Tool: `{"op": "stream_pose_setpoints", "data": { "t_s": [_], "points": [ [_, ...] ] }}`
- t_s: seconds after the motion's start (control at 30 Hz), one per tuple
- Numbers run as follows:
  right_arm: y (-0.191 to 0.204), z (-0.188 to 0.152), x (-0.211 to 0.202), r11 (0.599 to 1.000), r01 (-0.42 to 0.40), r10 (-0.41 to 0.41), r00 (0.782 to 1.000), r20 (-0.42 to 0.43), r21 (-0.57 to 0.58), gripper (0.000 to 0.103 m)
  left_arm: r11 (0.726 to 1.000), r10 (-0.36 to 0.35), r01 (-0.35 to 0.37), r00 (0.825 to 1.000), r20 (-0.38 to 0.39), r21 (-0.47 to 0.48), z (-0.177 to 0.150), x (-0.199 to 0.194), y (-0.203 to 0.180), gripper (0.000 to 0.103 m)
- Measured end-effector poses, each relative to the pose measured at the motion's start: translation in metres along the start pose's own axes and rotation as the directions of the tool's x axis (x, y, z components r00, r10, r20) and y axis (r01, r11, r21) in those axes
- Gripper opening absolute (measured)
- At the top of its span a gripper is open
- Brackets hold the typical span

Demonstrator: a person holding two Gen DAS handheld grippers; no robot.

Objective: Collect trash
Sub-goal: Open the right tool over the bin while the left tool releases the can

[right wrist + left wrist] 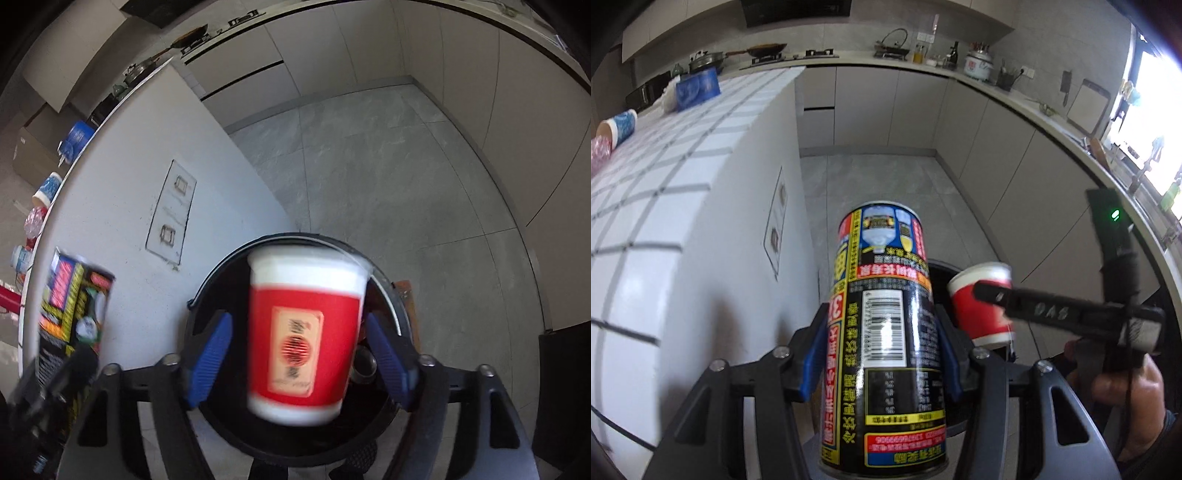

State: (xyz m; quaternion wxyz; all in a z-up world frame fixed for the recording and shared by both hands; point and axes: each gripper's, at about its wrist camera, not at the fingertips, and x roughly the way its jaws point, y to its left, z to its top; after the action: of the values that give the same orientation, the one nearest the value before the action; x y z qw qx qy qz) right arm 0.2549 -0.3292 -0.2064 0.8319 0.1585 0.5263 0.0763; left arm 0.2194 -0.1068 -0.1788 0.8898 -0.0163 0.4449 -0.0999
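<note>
My left gripper (882, 354) is shut on a tall black, yellow and red printed can (886, 332), held beside the white counter wall; the can also shows in the right wrist view (74, 317). A red and white paper cup (304, 343) sits between the blue pads (210, 350) of my right gripper (299, 354), blurred, with a gap showing on both sides, directly above a round black trash bin (221, 435). In the left wrist view the right gripper (993, 291) reaches in from the right around the cup (979, 306), over the bin's dark opening (942, 273).
A white tiled counter (665, 177) on the left carries a blue patterned cup (620, 125), a blue box (698, 88) and a pink bag. Grey floor tiles (369, 166) lie ahead. Kitchen cabinets (997, 166) with worktop clutter run along the back and right.
</note>
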Motion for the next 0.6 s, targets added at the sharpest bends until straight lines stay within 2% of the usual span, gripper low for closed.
{"op": "stream_pose_setpoints", "data": {
  "t_s": [0.2,0.4,0.47,0.53,0.6],
  "points": [
    [-0.023,0.002,-0.015,0.998,0.040,-0.041,0.998,0.041,0.040,0.080,1.000,0.007,-0.008,0.999,-0.052,-0.020,-0.019,0.023,-0.017,0.053],
    [-0.035,0.006,-0.032,0.998,0.040,-0.043,0.997,0.060,0.050,0.080,0.999,-0.007,0.004,0.995,-0.095,-0.032,-0.025,0.046,-0.034,0.055],
    [-0.037,0.006,-0.036,0.998,0.044,-0.047,0.997,0.065,0.051,0.081,0.998,0.038,-0.043,0.992,-0.123,-0.044,-0.024,0.053,-0.036,0.072],
    [-0.040,0.005,-0.040,0.997,0.058,-0.061,0.996,0.063,0.050,0.087,0.996,0.039,-0.044,0.996,-0.080,-0.074,-0.019,0.041,-0.036,0.094],
    [-0.042,0.004,-0.047,0.997,0.056,-0.060,0.995,0.074,0.057,0.096,0.996,0.061,-0.064,0.997,-0.042,-0.066,-0.011,0.026,-0.040,0.099]
  ]
}}
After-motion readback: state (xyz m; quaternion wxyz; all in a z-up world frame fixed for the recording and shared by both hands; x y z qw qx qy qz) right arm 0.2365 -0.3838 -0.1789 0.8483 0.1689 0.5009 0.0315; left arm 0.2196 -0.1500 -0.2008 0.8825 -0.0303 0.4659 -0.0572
